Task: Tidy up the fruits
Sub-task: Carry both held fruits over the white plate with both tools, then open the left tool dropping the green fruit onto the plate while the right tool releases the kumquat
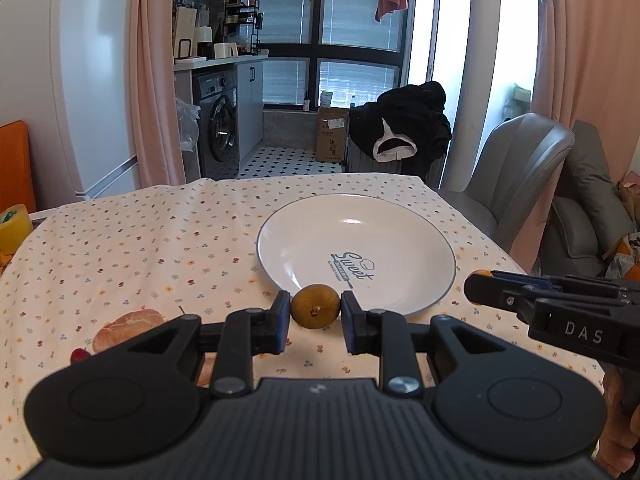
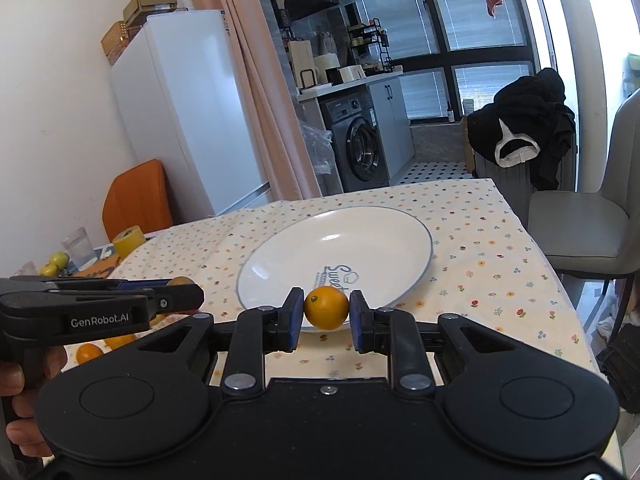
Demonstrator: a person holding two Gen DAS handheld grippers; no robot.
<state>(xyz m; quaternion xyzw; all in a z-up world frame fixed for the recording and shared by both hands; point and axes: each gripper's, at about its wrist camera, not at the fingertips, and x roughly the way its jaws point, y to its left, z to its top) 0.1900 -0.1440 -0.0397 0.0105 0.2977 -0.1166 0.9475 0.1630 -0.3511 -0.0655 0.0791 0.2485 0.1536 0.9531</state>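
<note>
Clamped between the pads of the left gripper (image 1: 315,314), a brownish round fruit (image 1: 315,306) hangs at the near rim of the white plate (image 1: 420,236), stem end toward the camera; near-spherical, no clear long axis. Right gripper (image 2: 326,312) likewise grips an orange fruit (image 2: 326,307) over the plate's near edge, stem apparently up-left. Step in hand: carrying to plate. Next: advance over the centre, lower, release. More fruit (image 2: 89,353) lies on the floral tablecloth (image 2: 500,264).

A washing machine (image 1: 218,128) is seen far ahead. A yellow tape roll (image 2: 129,240) and a water glass (image 2: 79,247) are set off left.
</note>
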